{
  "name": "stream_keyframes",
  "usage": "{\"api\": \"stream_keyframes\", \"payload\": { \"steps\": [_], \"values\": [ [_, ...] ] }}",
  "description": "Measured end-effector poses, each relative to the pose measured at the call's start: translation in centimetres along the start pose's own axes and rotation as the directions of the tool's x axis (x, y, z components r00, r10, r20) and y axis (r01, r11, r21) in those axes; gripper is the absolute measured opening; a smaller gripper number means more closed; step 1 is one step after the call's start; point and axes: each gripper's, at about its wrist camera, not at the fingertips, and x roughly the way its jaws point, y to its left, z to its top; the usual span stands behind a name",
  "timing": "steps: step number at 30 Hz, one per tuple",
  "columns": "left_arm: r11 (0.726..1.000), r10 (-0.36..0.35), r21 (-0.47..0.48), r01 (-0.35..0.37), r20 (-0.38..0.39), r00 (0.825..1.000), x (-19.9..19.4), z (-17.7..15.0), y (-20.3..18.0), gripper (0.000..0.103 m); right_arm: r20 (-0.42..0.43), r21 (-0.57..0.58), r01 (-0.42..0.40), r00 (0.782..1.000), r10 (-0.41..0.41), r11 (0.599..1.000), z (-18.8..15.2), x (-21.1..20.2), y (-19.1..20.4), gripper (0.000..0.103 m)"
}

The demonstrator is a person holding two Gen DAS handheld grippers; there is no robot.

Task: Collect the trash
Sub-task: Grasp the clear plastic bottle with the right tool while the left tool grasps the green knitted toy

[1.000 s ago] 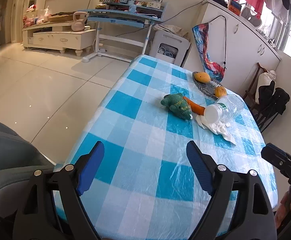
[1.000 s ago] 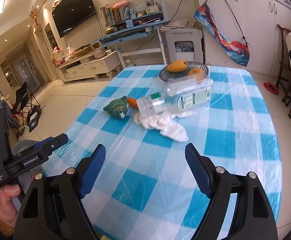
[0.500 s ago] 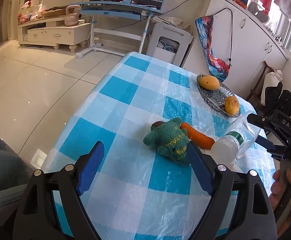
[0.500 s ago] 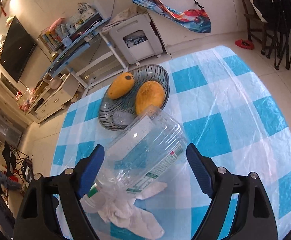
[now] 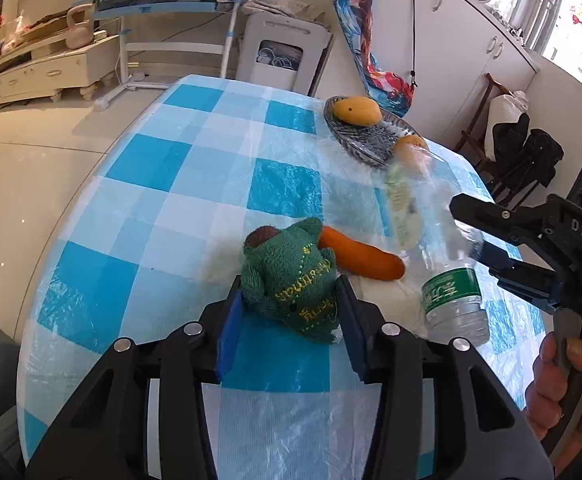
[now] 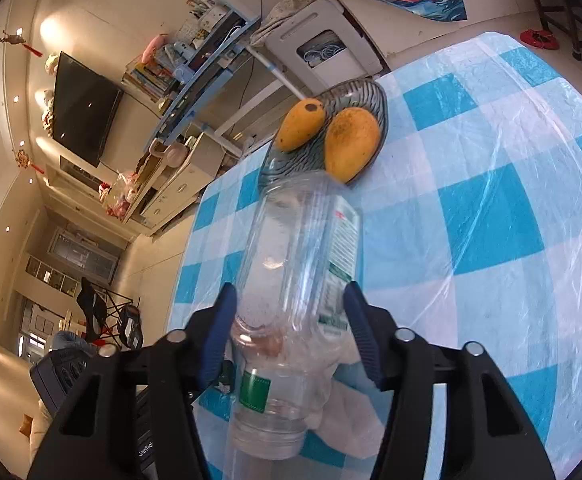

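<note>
A green plush toy (image 5: 287, 276) lies on the blue-checked table (image 5: 171, 160), and my left gripper (image 5: 289, 304) is closing on it, both blue pads touching its sides. An orange carrot-shaped piece (image 5: 359, 258) lies just behind the toy. My right gripper (image 6: 291, 320) is closing on a clear empty plastic bottle (image 6: 299, 264) near its shoulder, with the neck pointing toward me. In the left wrist view the bottle (image 5: 447, 280) tilts up off the table in the right gripper (image 5: 467, 228). A crumpled white tissue (image 6: 355, 412) lies under the bottle's neck.
A dark patterned plate (image 5: 367, 144) with two mangoes (image 6: 351, 140) sits at the table's far side, right behind the bottle. A person's hand (image 5: 559, 380) holds the right gripper's handle. A white appliance and a blue desk stand beyond the table.
Both grippers moved forward over the table and narrowed. The left one now has the plush toy between its pads, the right one the bottle, which has tipped up off the tissue.
</note>
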Motion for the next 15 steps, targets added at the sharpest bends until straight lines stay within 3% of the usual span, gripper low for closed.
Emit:
{"api": "stream_keyframes", "payload": {
  "steps": [6,10,11,13,15],
  "values": [
    [0.999,-0.047,0.002,0.047,-0.023,0.999,-2.9,-2.5,0.7,0.035,-0.05,-0.084,-0.001,0.999,-0.003,0.996,-2.1,-1.6,1.6,0.033],
    [0.998,-0.059,0.005,0.059,-0.035,0.998,-5.1,-4.7,1.6,0.035,-0.07,-0.228,0.091,0.992,-0.109,0.969,-2.8,-2.3,3.5,0.032],
    [0.998,-0.066,-0.003,0.066,-0.04,0.997,-5.6,-5.1,1.9,0.035,-0.058,-0.246,0.106,0.991,-0.124,0.963,-2.9,-2.6,3.9,0.035],
    [0.998,-0.067,-0.015,0.066,-0.046,0.997,-6.2,-5.6,2.3,0.039,-0.009,-0.257,0.134,0.99,-0.141,0.957,-2.6,-3.0,4.4,0.066],
    [0.999,-0.045,-0.01,0.045,-0.032,0.998,-6.7,-5.8,2.4,0.041,0.029,-0.245,0.159,0.987,-0.156,0.957,-1.9,-2.7,5.0,0.07]
  ]
}}
